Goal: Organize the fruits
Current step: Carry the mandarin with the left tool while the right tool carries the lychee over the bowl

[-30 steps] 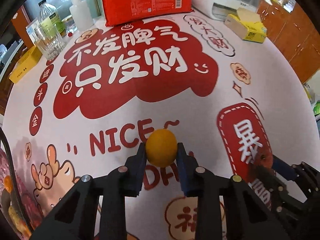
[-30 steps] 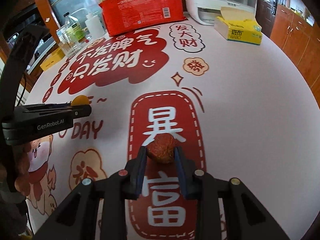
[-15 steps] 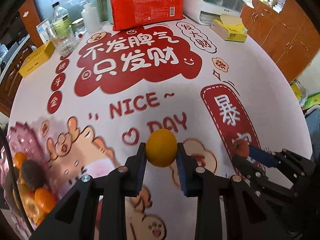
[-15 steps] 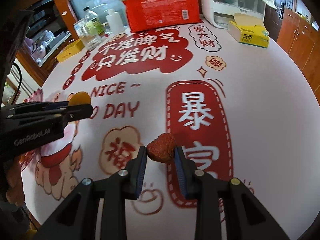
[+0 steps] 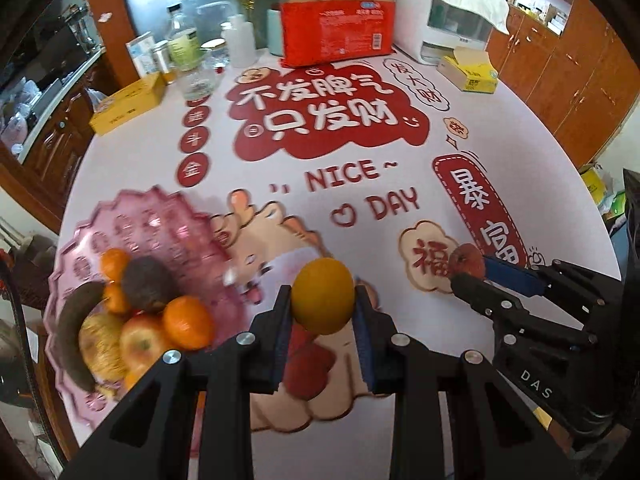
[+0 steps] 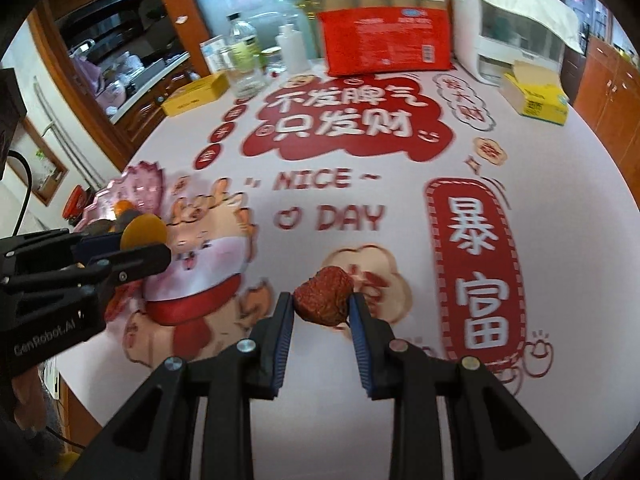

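Left wrist view, from the left: pink fruit tray (image 5: 132, 216) on the worktop (image 5: 500, 128), then the left claw (image 5: 322, 300) clamped on a firm, smooth orange (image 5: 322, 295), gripped across its widest part. Farther right, the right claw (image 6: 322, 305) pinches a rough, probably soft red fruit (image 6: 323, 300); the cloth reads "NICE DAY".

Home dining/kitchen area. Round desk (image 5: 520, 140) w/ festive red-and-white printed cover, pink fruit tray (image 5: 160, 224) at its left edge. Far side of desk: red pack of paper cups (image 5: 336, 36), yellow tissue box (image 5: 472, 72), bottles (image 5: 182, 40), a glass, white countertop appliance (image 5: 436, 20) under a cloth. Wood cabinets (image 5: 560, 72) w/ knobs to the right; counter w/ kitchen clutter on the left.
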